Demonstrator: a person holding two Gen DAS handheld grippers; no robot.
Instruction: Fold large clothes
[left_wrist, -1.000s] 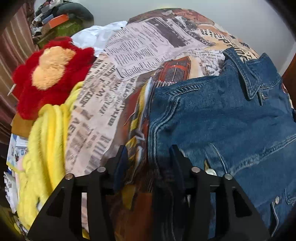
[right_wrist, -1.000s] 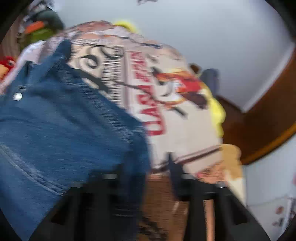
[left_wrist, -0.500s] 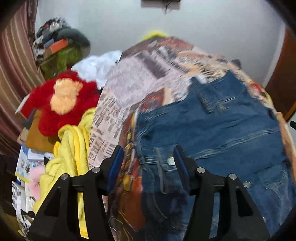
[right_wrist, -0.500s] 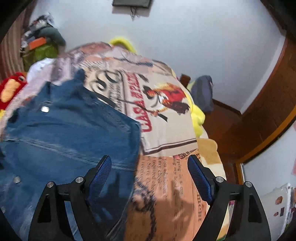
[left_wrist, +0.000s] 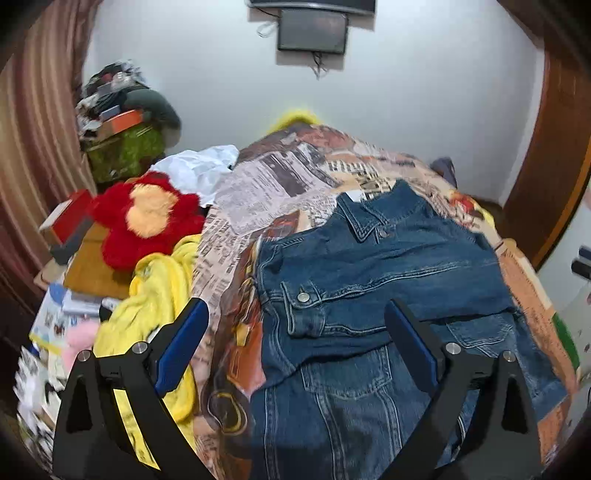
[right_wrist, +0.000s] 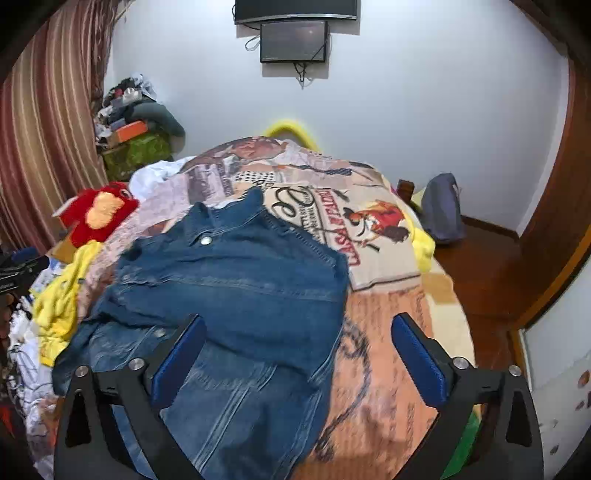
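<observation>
Your left claw (left_wrist: 295, 332) and right claw (right_wrist: 295, 339) hover over the denim jacket (left_wrist: 380, 295), jaws still opening and pinching nothing. The jacket lies flat on the bed's printed bedspread (right_wrist: 376, 295), collar toward the wall; right of the jacket, red lettering reads roughly "CASA", the rest unclear.

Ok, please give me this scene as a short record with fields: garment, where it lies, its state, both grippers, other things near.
garment: denim jacket
place: on the printed bedspread
state: flat, collar toward the wall, a panel folded across the front
left gripper: fingers opening, nothing between the pads, above the jacket
right gripper: fingers opening, nothing held
beside bed: red plush, yellow cloth
</observation>
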